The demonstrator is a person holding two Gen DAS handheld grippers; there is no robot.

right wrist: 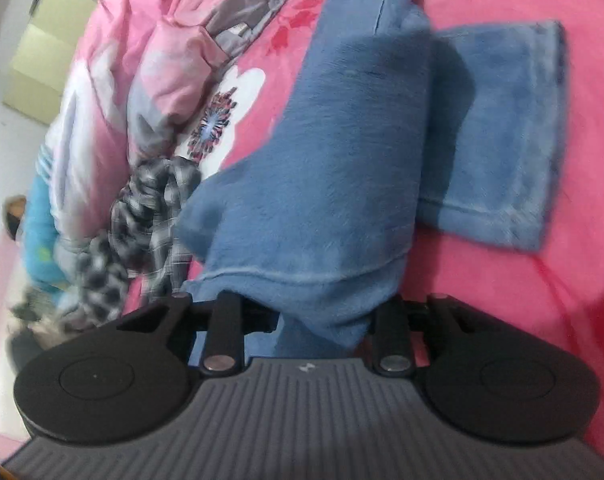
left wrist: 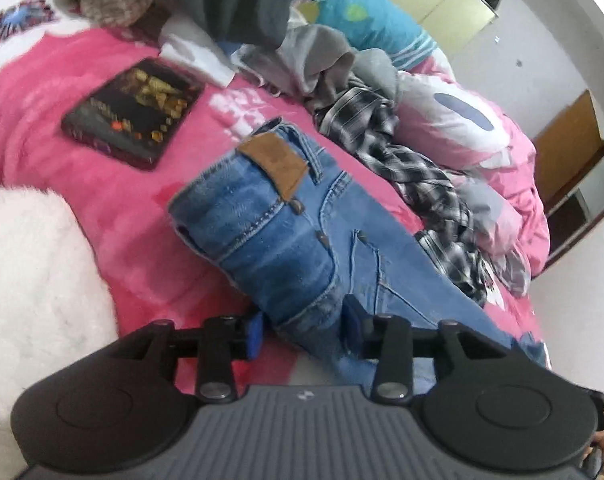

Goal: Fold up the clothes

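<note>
Jeans (left wrist: 285, 232) in washed blue denim lie on the pink bedspread (left wrist: 81, 168), waistband toward the far side in the left wrist view and legs running back toward the cameras; in the right wrist view one leg is doubled over the other, its hem (right wrist: 542, 132) lying flat on the spread. The left gripper (left wrist: 302, 330) stands open, its blue-padded fingers either side of a bunched stretch of denim near the thigh, apparently not pressing it. The right gripper (right wrist: 322, 316) has a fold of the leg lying between its fingers, but the cloth hides the tips, so I cannot tell whether they pinch it. My worry is that a partial grip would take only the top layer, so a lift would peel the doubled leg open and skew the fold; a sideways drag could also snag the plaid shirt (left wrist: 402, 168) lying just beside the jeans and pull it along. The brown patch (left wrist: 273, 164) at the waistband bears a mark too blurred to read. The dark book or box (left wrist: 133, 112) farther off carries yellowish lettering, also illegible. Heaped clothes (left wrist: 229, 8) and a crumpled quilt (left wrist: 462, 128) lie beyond.
</note>
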